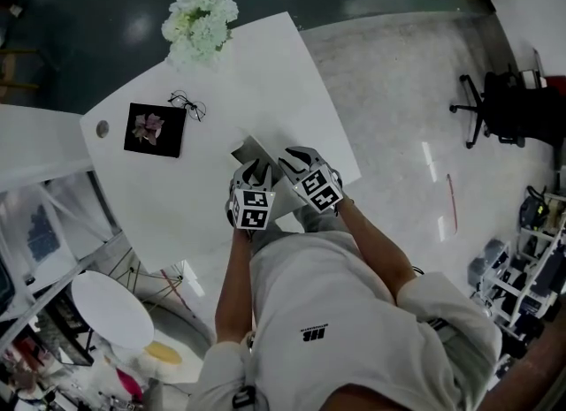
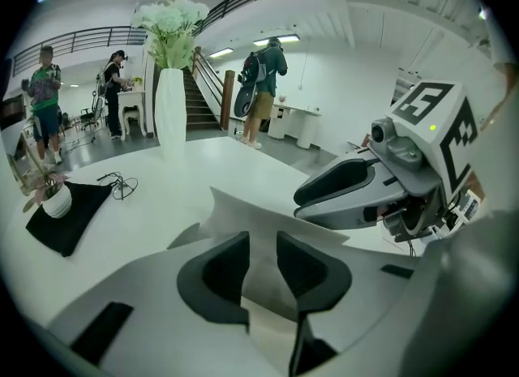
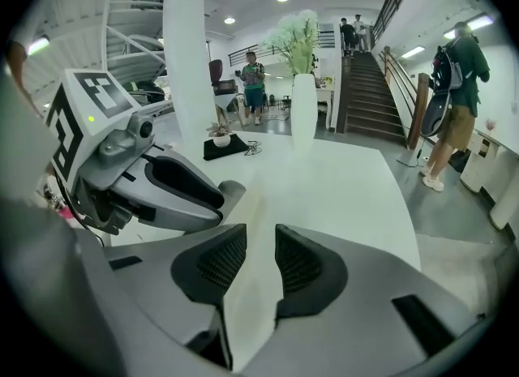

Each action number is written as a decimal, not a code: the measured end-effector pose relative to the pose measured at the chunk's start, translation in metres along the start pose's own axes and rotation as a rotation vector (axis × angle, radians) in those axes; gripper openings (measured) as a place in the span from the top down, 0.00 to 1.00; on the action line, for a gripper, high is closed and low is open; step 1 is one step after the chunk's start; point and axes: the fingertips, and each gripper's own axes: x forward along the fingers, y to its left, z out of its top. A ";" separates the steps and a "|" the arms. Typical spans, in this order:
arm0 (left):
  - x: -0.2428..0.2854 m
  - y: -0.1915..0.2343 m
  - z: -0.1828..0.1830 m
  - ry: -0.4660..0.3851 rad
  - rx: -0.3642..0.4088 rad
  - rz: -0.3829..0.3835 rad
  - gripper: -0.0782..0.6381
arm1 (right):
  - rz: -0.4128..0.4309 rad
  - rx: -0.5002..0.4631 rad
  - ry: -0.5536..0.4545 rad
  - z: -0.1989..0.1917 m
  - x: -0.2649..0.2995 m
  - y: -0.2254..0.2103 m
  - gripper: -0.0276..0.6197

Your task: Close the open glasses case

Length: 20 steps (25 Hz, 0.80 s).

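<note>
The glasses case is a pale grey folding case lying open on the white table, just beyond both grippers. In the left gripper view one of its flaps stands up between the dark pads, and my left gripper is shut on it. In the right gripper view a cream panel of the case runs between the ribbed pads, with my right gripper shut on it. Seen from the head view, the left gripper and right gripper sit side by side at the case's near end.
A pair of black glasses lies beside a black mat with a small plant on it. A white vase of flowers stands at the table's far end. The table's edge is close by my body. An office chair stands off right.
</note>
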 end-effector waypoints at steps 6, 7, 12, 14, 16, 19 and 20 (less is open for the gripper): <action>0.004 -0.003 -0.004 0.004 -0.009 -0.011 0.72 | 0.016 -0.014 0.013 -0.004 0.004 0.006 0.79; 0.004 -0.003 -0.003 0.003 -0.009 -0.013 0.72 | 0.021 -0.021 0.010 -0.004 0.004 0.007 0.79; 0.001 -0.003 -0.005 -0.008 -0.018 -0.015 0.72 | 0.033 -0.045 -0.008 -0.003 0.007 0.015 0.81; 0.000 -0.003 -0.007 -0.010 -0.019 -0.017 0.72 | 0.029 -0.042 -0.011 -0.003 0.008 0.015 0.81; -0.001 -0.004 -0.009 -0.010 -0.019 -0.020 0.72 | 0.030 -0.041 -0.010 -0.005 0.009 0.017 0.82; -0.003 -0.004 -0.011 -0.012 -0.021 -0.024 0.72 | 0.037 -0.050 -0.006 -0.004 0.009 0.024 0.82; -0.004 -0.004 -0.012 -0.012 -0.021 -0.024 0.72 | 0.037 -0.054 -0.007 -0.003 0.009 0.025 0.82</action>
